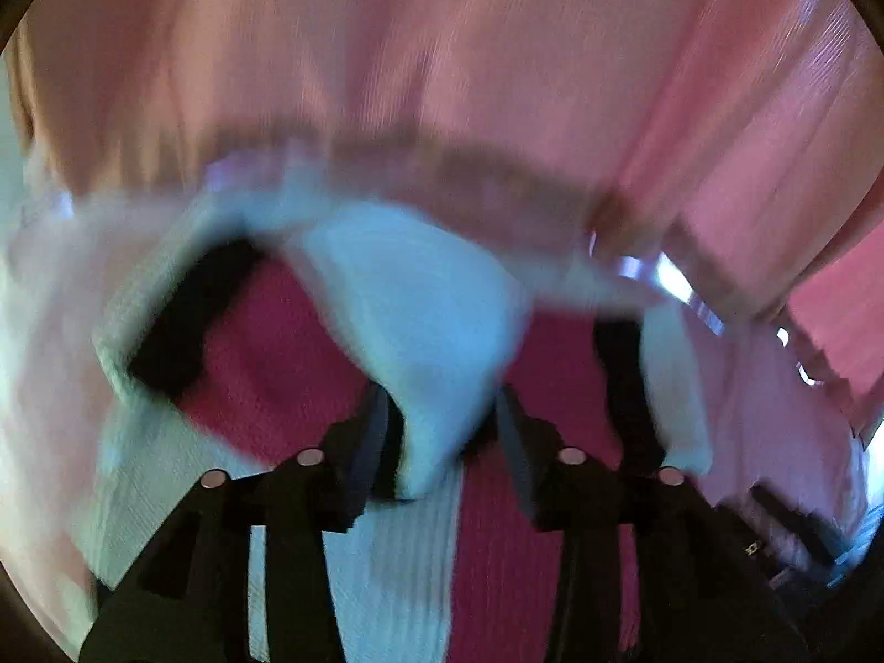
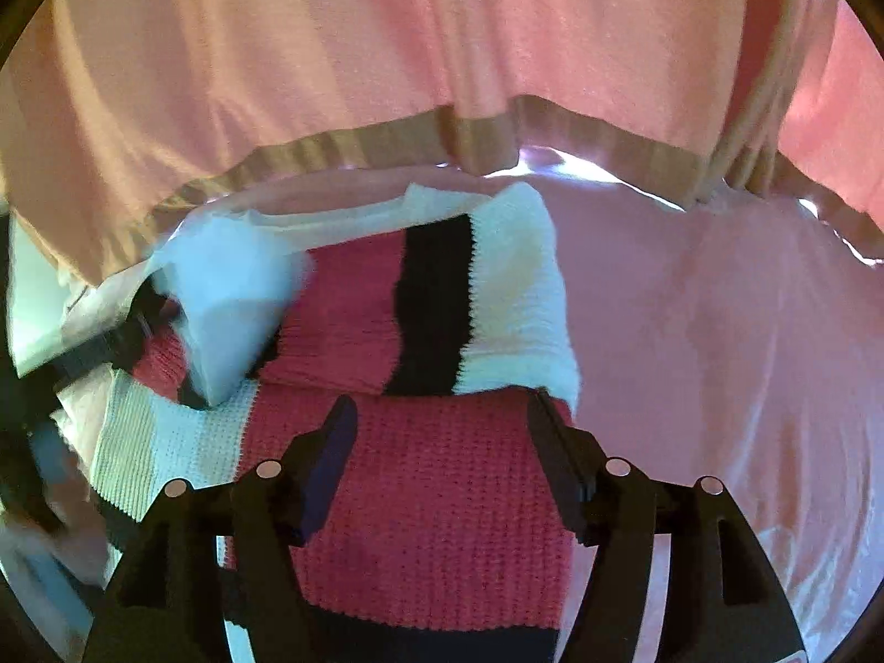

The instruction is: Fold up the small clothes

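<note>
A small knitted sweater (image 2: 431, 486) with red, black and white stripes lies on a pink sheet. Its right sleeve (image 2: 442, 309) is folded across the body. My left gripper (image 1: 442, 414) is shut on the white cuff (image 1: 431, 331) of the other sleeve and holds it lifted over the red body; this view is motion-blurred. The lifted white cuff also shows in the right wrist view (image 2: 232, 309), at the left. My right gripper (image 2: 442, 414) is open and empty, its fingers low over the red body of the sweater.
The pink sheet (image 2: 718, 359) covers the surface to the right of the sweater. A pink curtain with a tan hem (image 2: 442, 55) hangs along the far edge. Bright light shows under the hem.
</note>
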Motion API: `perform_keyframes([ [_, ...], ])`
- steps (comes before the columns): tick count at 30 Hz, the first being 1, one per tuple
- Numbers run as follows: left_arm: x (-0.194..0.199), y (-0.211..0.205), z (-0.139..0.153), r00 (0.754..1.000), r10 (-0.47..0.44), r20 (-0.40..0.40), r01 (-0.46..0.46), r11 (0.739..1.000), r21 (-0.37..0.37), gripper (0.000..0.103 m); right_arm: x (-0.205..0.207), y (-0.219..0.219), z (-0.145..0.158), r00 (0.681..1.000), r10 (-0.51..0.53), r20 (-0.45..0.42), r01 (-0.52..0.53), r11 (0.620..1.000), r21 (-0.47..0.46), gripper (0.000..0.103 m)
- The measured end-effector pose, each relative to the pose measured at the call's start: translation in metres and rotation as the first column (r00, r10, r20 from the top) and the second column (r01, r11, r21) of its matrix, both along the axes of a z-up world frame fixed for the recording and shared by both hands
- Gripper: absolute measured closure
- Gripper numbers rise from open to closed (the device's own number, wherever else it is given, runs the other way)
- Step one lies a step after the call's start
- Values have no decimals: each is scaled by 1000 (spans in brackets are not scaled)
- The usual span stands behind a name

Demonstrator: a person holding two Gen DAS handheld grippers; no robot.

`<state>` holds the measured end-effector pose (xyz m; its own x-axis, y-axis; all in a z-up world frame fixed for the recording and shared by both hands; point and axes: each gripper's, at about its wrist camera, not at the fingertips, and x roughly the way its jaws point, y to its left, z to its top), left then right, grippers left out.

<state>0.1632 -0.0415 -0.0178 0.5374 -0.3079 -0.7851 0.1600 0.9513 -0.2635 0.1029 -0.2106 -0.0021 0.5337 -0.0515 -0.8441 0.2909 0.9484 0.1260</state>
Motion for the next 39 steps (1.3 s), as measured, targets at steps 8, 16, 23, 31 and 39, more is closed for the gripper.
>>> perform_keyframes([
  [8, -3, 78, -11, 981, 191, -30, -190, 981, 37, 40, 13, 6, -4, 999, 41, 13, -41, 999, 12, 40],
  [16, -4, 117, 7, 974, 225, 24, -226, 972, 63, 37, 73, 94, -9, 983, 184, 26, -181, 979, -90, 40],
  [23, 1, 134, 5, 972, 237, 6, -237, 969, 71, 32, 143, 147, -46, 970, 229, -87, -239, 960, -148, 39],
  [31, 4, 163, 11, 962, 271, 29, -273, 958, 84, 32, 104, 92, -4, 975, 209, 74, -207, 978, -28, 88],
  [39, 19, 151, -5, 961, 254, -111, -260, 964, -51, 32, 65, 5, -76, 992, 93, -87, -77, 981, 176, 57],
])
